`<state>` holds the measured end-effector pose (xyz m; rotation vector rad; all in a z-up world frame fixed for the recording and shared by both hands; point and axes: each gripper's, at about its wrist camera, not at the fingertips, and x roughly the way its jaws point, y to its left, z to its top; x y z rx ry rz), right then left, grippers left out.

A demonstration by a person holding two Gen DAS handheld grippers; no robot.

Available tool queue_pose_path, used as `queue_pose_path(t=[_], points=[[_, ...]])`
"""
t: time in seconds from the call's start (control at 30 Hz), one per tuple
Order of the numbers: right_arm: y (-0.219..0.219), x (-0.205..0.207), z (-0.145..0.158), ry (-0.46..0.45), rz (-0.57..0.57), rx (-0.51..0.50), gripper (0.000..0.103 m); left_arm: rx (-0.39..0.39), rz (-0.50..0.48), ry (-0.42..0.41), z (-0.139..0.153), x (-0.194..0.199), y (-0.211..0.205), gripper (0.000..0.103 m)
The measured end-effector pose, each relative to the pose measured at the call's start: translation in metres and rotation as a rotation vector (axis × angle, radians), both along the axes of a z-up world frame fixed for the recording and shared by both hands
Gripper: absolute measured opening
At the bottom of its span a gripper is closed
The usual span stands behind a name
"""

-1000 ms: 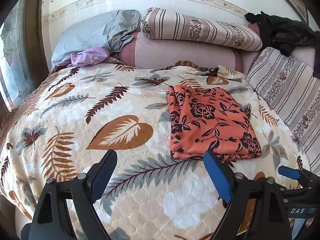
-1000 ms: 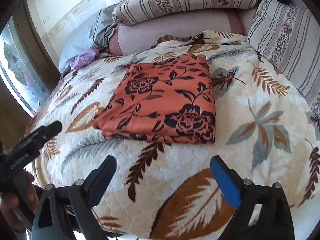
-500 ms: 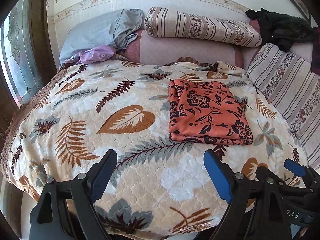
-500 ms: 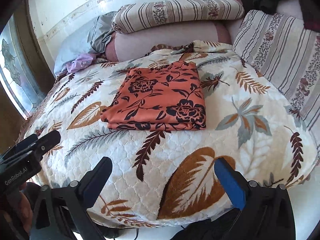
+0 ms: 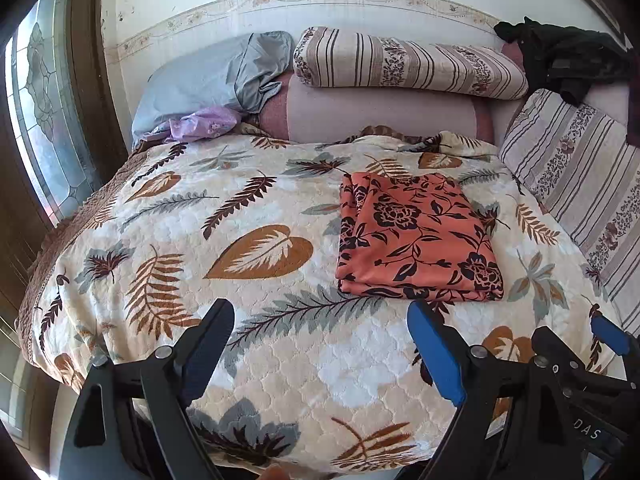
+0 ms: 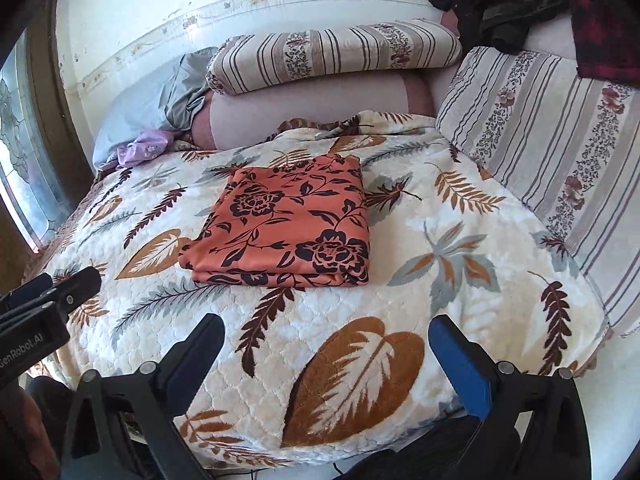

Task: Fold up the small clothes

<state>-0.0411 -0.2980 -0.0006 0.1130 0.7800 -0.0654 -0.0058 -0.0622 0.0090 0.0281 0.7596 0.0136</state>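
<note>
Left gripper (image 5: 320, 344): jaws spread wide, nothing between them, held over the near edge of the bed without touching the bedspread (image 5: 168, 240). Its blue-padded fingers (image 5: 436, 356) point toward the head of the bed. The same gripper shows at the left margin of the right wrist view (image 6: 52, 300), well apart from the garment.

Right gripper (image 6: 326, 354): jaws likewise spread, holding nothing, positioned over the near edge of the bed above a large brown leaf print. It appears at the lower right margin of the left wrist view (image 5: 600, 344), beside the left gripper.

Folded garment (image 6: 288, 224): orange cloth with black floral print, folded into a flat rectangle of several layers, lying on the bedspread right of the bed's centre, nearer the right edge than the left. Its near folded edge faces both grippers; neither gripper touches it. In the left wrist view (image 5: 416, 236) it lies just beyond the right finger of the left gripper.

Surroundings: a striped pillow (image 5: 404, 64) rests on a plain mauve bolster (image 5: 380, 112) along the head of the bed. A second striped cushion (image 6: 560, 152) stands against the right edge. A grey-blue pillow (image 5: 200, 80) and a small lilac cloth (image 5: 200, 126) occupy the far left corner. Dark clothing (image 5: 568, 56) is piled at the far right corner. A patterned glass window (image 5: 44, 128) stands at the left.
</note>
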Motion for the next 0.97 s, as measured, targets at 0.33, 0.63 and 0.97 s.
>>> queue_pose_path(t=[0.33,0.63,0.97], points=[[-0.005,0.012,0.010,-0.030,-0.008,-0.069,0.103,0.004,-0.026,0.025,-0.002,0.007,-0.015,0.089],[-0.004,0.024,0.007,-0.019,0.004,-0.095,0.103,-0.007,-0.045,0.047,-0.004,0.019,-0.024,0.089],[-0.005,0.044,0.003,-0.004,0.018,-0.106,0.103,-0.003,-0.065,0.030,-0.006,0.040,-0.034,0.093]])
